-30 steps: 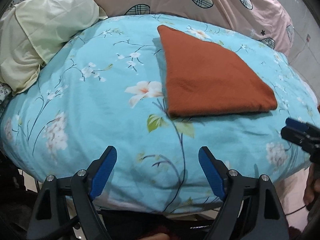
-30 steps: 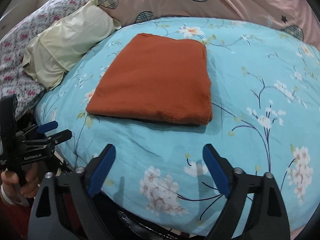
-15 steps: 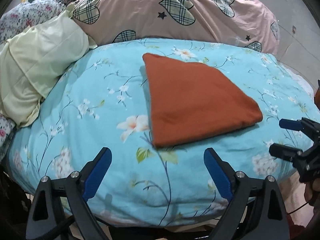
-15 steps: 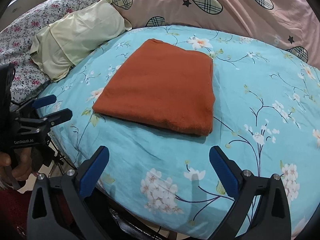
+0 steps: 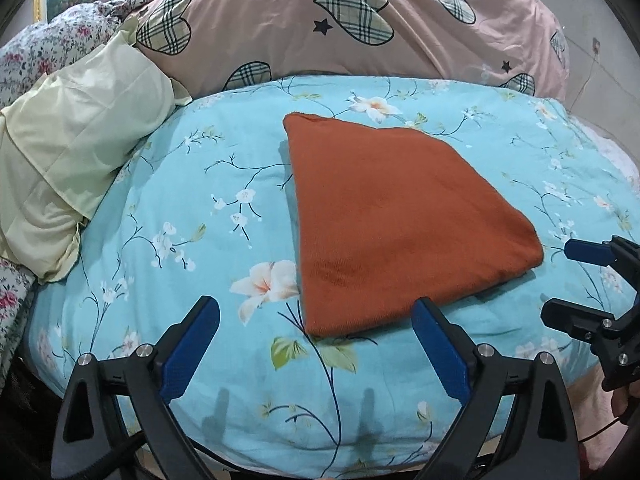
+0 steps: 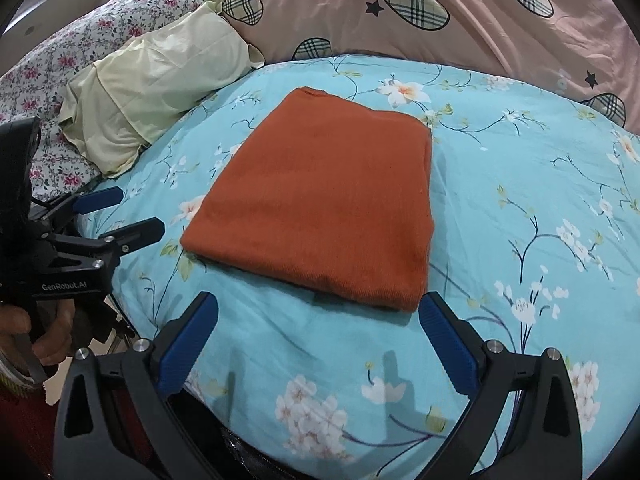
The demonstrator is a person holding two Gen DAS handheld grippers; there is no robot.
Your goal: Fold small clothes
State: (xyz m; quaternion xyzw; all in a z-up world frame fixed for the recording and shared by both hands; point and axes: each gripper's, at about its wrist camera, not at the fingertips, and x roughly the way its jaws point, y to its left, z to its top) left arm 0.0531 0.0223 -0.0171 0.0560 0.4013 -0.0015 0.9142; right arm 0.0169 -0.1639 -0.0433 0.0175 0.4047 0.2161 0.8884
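A rust-orange garment (image 5: 394,224) lies folded into a flat rectangle on the blue floral quilt (image 5: 192,208); it also shows in the right wrist view (image 6: 324,204). My left gripper (image 5: 316,344) is open and empty, just short of the garment's near edge. My right gripper (image 6: 320,340) is open and empty, just short of the garment's near right corner. Each gripper shows in the other's view: the right one (image 5: 560,284) at the right edge, the left one (image 6: 136,212) at the left edge, both open beside the garment.
A pale yellow pillow (image 5: 72,156) lies at the left. A pink duvet with plaid hearts (image 5: 352,28) is piled behind the quilt. A floral pillow (image 6: 60,64) sits at the far left. The quilt's front edge drops off below both grippers.
Both grippers have drawn back and up from the bed, staying open. The folded garment has not moved.
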